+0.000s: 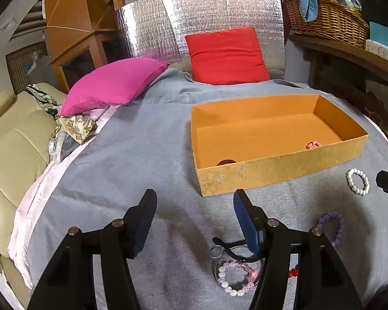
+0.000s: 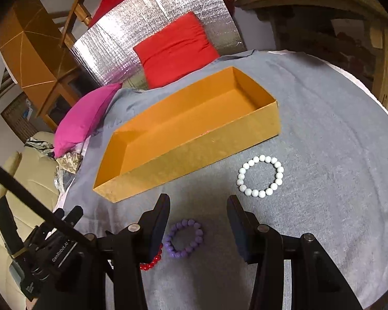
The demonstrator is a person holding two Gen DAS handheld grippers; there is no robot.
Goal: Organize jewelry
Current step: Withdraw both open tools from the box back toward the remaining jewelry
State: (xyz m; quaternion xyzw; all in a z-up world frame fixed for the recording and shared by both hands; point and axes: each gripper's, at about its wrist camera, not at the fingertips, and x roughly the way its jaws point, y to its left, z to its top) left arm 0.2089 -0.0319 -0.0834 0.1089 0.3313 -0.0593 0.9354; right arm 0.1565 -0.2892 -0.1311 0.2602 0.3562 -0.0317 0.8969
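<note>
grey bed (image 2: 336, 142): purple bracelet (image 2: 185, 239) lies just ahead between the open, empty right tool (image 2: 198, 213); left tool (image 1: 194, 204) open too.

Grey blanket (image 1: 142, 155) over the bed, magenta pillow (image 1: 111, 87) at its far left edge, red cushion (image 1: 226, 54) against silver foil panel (image 1: 152, 31), wicker basket (image 1: 328, 20) on wooden shelf (image 1: 349, 54).

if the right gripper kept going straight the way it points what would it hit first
Probably the grey cloth just short of the orange box. The right gripper is open and angled down, the purple bracelet under it. Depth is unclear.
</note>
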